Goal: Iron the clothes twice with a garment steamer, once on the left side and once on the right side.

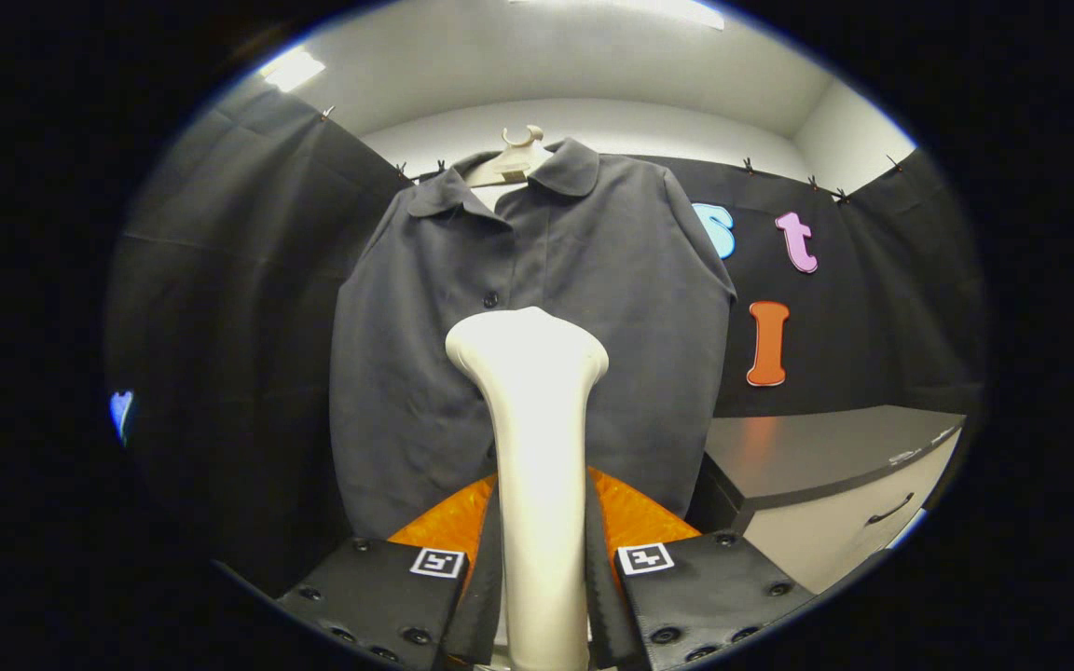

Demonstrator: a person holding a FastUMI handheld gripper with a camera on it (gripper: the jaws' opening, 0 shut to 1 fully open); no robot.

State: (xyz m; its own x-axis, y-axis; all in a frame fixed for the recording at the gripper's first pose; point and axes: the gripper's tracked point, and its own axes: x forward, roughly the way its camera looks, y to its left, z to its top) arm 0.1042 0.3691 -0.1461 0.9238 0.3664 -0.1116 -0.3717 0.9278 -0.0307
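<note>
Gripper: the gripper has its two fingers closed against either side of the white handle of one garment steamer, one finger pressing on each flank.
Steamer: it stands upright between the fingers and widens to a rounded head just ahead of them, the head pointing toward the shirt.
Shirt: one dark grey collared shirt hangs beyond the steamer head, front facing the gripper, on one pale hanger at its collar.
Contact: whether the head touches the cloth cannot be told.
Hidden: the steamer covers the middle of the shirt's front; one button shows just above the head; the shirt's hem is cut off behind the fingers.
Cabinet: one dark-topped cabinet with a drawer handle stands beyond the fingers, to the shirt's right.
</note>
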